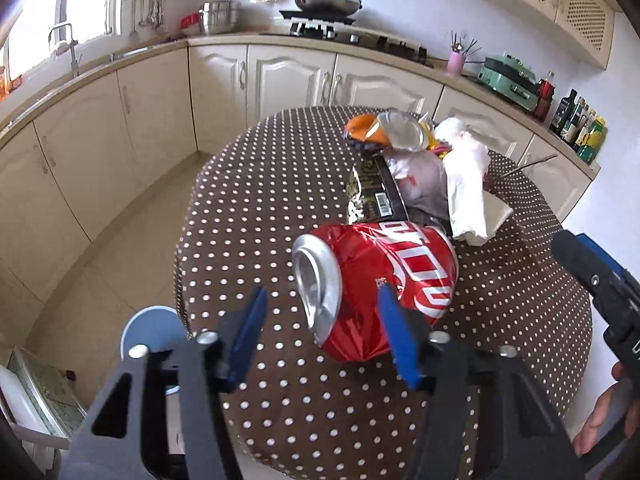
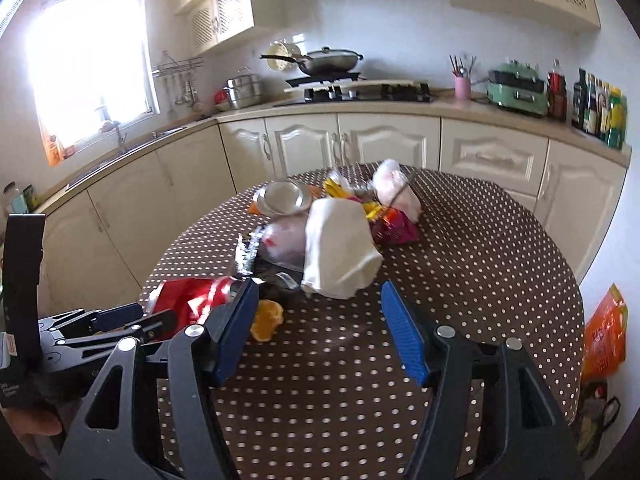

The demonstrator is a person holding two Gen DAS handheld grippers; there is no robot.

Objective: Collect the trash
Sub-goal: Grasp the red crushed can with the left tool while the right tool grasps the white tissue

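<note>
Left claw (image 1: 322,334) released around crushed red can (image 1: 376,284), right claw (image 2: 316,332) released, wrapper heap (image 1: 416,176) behind.

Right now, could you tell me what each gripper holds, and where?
Nothing yet: the red can lies ungripped between the left gripper's open jaws; the right gripper is empty.

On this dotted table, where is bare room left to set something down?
Bare tablecloth runs right of the white paper wad to the table's edge, and in front of the wad, between the right gripper's open fingers. The middle is crowded: crushed red can, black wrapper, silver lid, orange peel.
</note>
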